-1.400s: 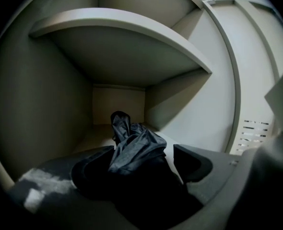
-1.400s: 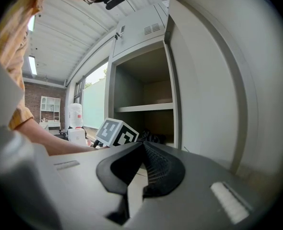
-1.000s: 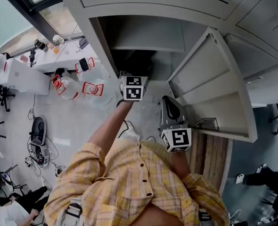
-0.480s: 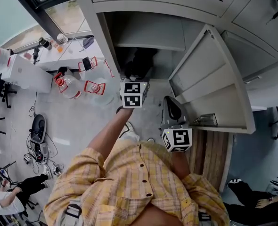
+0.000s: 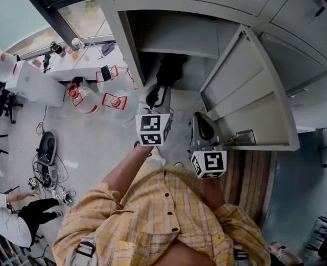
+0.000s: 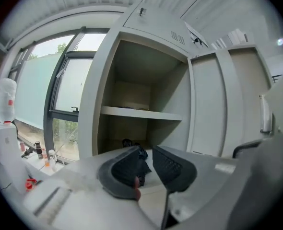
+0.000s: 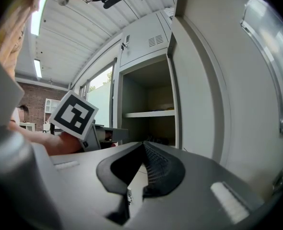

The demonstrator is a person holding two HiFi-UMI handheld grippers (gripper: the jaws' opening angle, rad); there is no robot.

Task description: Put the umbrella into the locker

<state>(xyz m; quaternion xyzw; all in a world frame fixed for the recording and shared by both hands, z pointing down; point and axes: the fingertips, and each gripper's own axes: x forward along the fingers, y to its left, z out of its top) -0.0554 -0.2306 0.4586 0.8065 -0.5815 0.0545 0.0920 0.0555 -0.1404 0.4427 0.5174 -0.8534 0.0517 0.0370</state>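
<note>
- The dark folded umbrella [image 5: 169, 71] lies inside the grey metal locker [image 5: 174, 37]. It rests on the floor of the lower compartment, under the single shelf [image 6: 136, 112] and a little towards the left wall. It is dim in there, so I take it for folded rather than see it plainly.
- The left gripper [image 6: 147, 150] hangs just outside the locker's opening, released. Its jaws have just been closing down to a narrow gap, and nothing sits between them. The umbrella lies beyond the tips, apart from them.
- The right gripper [image 7: 142, 143] is held beside the open grey door [image 5: 246, 93], clenched on nothing, its jaw tips together.
- As I judge it, the main step is done: the umbrella is in the locker and neither gripper holds it.
- What may be left is swinging the door to, though the task as worded does not ask for that.
- Counted: one umbrella, one open locker with one shelf, one open door, and two grippers, both empty.
</note>
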